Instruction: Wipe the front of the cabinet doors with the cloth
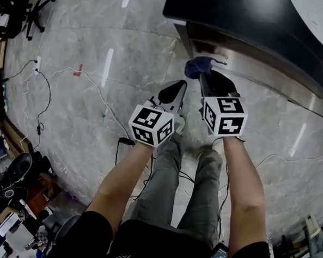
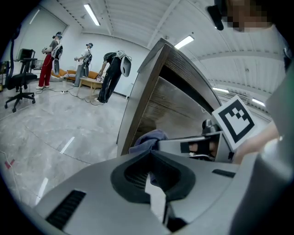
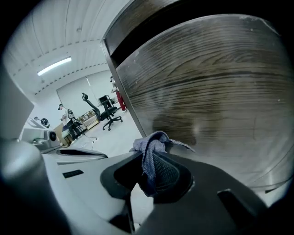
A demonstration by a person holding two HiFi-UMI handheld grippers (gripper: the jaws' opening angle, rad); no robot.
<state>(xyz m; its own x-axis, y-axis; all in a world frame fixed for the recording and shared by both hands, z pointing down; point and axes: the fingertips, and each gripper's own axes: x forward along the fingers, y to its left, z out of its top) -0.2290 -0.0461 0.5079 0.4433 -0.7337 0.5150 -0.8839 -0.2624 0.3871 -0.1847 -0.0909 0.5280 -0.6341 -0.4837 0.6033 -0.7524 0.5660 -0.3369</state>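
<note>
A blue cloth is bunched at the tip of my right gripper, which is shut on it and holds it close to the lower front of the cabinet door. In the right gripper view the cloth hangs out between the jaws, just before the wood-grain door. My left gripper hovers beside it on the left, shut with nothing in it, a little back from the cabinet. The left gripper view shows the cloth by the cabinet's corner.
The cabinet has a dark top. Cables trail over the grey floor on the left, office chairs stand far left, and clutter lies lower left. People stand far off in the room.
</note>
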